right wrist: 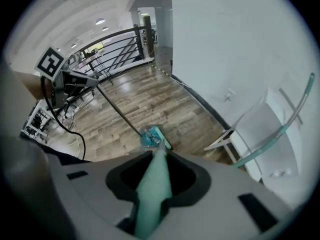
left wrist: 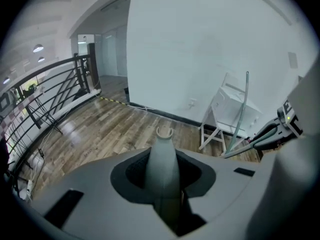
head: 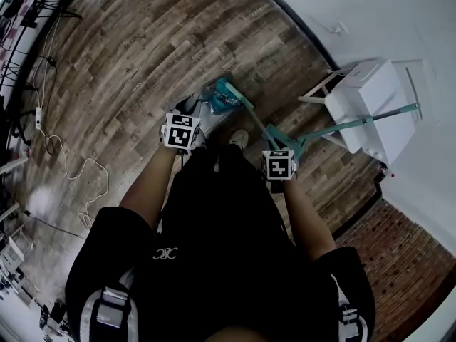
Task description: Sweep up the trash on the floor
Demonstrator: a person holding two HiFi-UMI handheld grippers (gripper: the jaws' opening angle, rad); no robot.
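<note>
A teal dustpan [head: 222, 96] rests on the wood floor ahead of my feet, with a pale blue clump at its mouth. Its teal handle [right wrist: 154, 176] runs back into my right gripper [head: 279, 164], which is shut on it; in the right gripper view the dustpan [right wrist: 151, 137] lies straight beyond the jaws. My left gripper [head: 181, 130] is shut on a grey broom handle [left wrist: 163, 156] whose looped tip points away from the jaws. In the right gripper view the dark broom stick [right wrist: 117, 111] slants down to the dustpan. The broom head is hidden.
A white folding chair [head: 370, 102] stands by the white wall on the right, with a teal pole [head: 356, 123] leaning at it. Cables [head: 68, 164] trail over the floor at left. A black railing [left wrist: 50, 84] bounds the far side. Brick-patterned flooring [head: 402, 262] begins at lower right.
</note>
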